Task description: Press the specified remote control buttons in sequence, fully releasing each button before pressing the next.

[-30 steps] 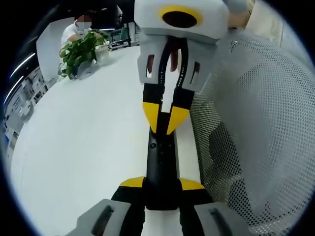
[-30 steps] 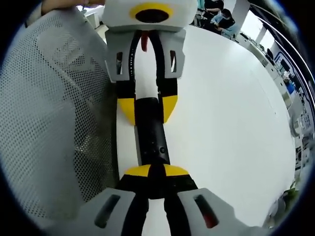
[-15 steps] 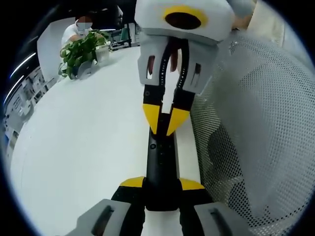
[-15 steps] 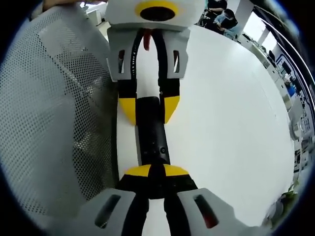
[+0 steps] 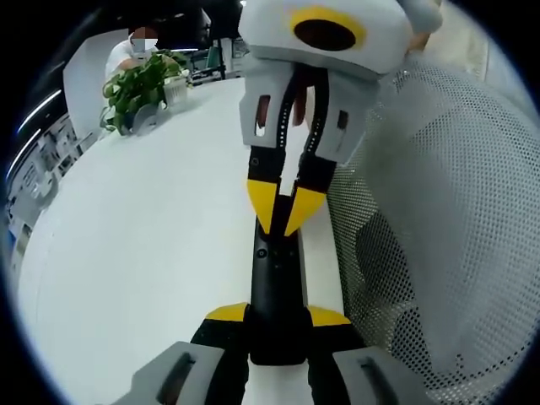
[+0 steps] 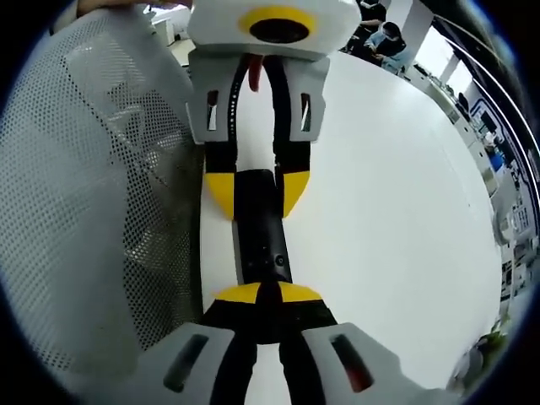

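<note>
A broad white table [image 5: 143, 253] carries a perforated white mesh surface [image 5: 439, 219] along one edge. A slim black remote control [image 5: 275, 283] lies near that edge. The left gripper [image 5: 277, 316] clamps one end between its yellow-tipped jaws. The right gripper [image 6: 258, 293], jaws nearly shut, has its tips down on the remote's other end. The left gripper view adds a leafy potted plant [image 5: 139, 89]; the right gripper view, seated people [image 6: 384, 34].

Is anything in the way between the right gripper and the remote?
Nothing visible. The right gripper has its yellow tips closed down on the near end of the black remote, while the left gripper clamps its far end above the white table.
</note>
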The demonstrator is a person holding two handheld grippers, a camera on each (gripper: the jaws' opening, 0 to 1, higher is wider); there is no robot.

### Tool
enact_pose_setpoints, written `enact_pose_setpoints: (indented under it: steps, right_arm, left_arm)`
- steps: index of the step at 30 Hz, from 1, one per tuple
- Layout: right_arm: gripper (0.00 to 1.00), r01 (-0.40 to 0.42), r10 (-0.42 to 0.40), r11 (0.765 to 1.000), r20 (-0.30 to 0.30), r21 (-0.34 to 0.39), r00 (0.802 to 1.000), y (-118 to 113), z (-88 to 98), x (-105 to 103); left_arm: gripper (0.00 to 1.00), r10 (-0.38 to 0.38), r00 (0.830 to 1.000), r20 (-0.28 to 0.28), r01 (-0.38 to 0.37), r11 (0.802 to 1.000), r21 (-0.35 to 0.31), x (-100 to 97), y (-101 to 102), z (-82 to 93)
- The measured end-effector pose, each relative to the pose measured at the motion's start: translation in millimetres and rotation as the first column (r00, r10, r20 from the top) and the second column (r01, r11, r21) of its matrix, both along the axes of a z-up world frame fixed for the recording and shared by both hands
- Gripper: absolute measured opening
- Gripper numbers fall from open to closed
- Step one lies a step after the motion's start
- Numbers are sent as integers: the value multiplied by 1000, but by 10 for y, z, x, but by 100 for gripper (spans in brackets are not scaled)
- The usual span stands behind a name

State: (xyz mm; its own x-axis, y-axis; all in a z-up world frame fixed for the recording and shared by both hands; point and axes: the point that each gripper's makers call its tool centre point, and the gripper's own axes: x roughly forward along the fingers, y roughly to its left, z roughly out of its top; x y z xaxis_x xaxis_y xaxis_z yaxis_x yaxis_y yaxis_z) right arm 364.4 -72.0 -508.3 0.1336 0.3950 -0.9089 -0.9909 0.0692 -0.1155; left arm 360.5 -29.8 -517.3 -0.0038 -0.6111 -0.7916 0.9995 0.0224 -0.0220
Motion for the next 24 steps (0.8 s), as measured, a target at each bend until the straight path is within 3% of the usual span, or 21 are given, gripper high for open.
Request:
enact_pose_setpoints:
  steps: [9, 14, 18, 20, 22, 24]
  right_arm:
    - [4, 6, -7, 1000, -40, -6, 999, -1, -5, 10]
    - [4, 42, -42, 999, -7, 23, 999, -9, -4, -9]
    - [4, 23, -24, 1000, 15, 17, 1000, 4, -4, 2]
    - [3, -8, 7, 1000, 28, 15, 1000, 17, -2, 2]
    - [3, -89, 89, 996, 68, -2, 994, 30, -4, 0]
    - [3, -90, 91, 996, 69, -12, 993, 33, -9, -15]
  left_arm:
    - [25, -5, 1000, -2, 5, 1000, -5, 5, 6, -7]
    - [25, 0, 1000, -1, 0, 1000, -14, 7, -3, -8]
    - [25, -3, 1000, 1, 3, 1000, -5, 6, -8, -7]
    - [25, -3, 1000, 2, 3, 1000, -3, 4, -14, -6]
    - [25, -2, 1000, 1, 2, 1000, -3, 6, -14, -8]
    - [25, -1, 1000, 0, 1, 1000, -6, 5, -14, -6]
